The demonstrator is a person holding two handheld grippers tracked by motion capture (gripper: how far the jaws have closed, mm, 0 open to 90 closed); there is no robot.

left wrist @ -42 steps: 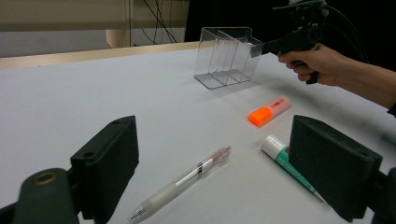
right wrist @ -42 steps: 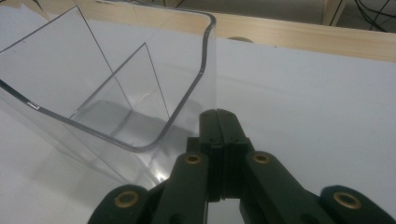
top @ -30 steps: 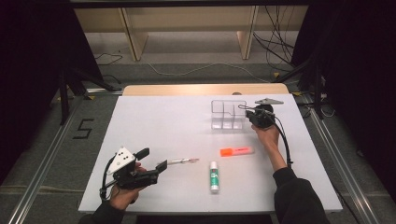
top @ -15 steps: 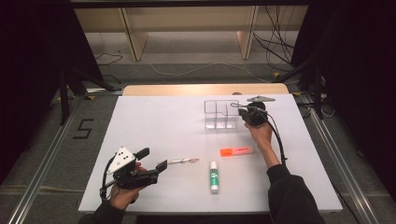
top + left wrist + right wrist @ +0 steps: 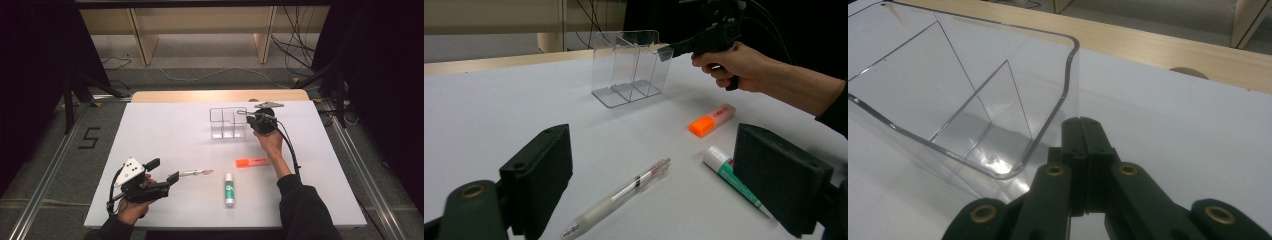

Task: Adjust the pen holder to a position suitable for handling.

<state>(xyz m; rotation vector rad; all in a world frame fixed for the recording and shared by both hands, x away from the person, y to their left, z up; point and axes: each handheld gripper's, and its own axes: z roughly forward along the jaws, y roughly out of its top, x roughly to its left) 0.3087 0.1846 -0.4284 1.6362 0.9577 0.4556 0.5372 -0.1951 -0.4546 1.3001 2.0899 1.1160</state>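
A clear plastic organizer (image 5: 227, 122) with three compartments stands at the back of the white table (image 5: 165, 130). My right gripper (image 5: 248, 114) is shut with nothing between its jaws. In the right gripper view the closed tips (image 5: 1081, 125) rest against the outside of the organizer's (image 5: 948, 115) right wall, just below the rim. My left gripper (image 5: 163, 171) hovers open near the front left. A clear pen (image 5: 624, 192) lies on the table between and beyond its jaws, untouched. An orange highlighter (image 5: 252, 162) and a white and green glue stick (image 5: 229, 187) lie at the front middle.
A light wooden strip (image 5: 220, 95) runs along the table's far edge. Beyond it are wooden shelf legs (image 5: 142, 37) and loose cables (image 5: 300, 45) on the floor. Metal rails (image 5: 45, 190) flank both sides of the table.
My right gripper has moved left, and the organizer has slid left ahead of it. The left gripper, pen, highlighter and glue stick have stayed put.
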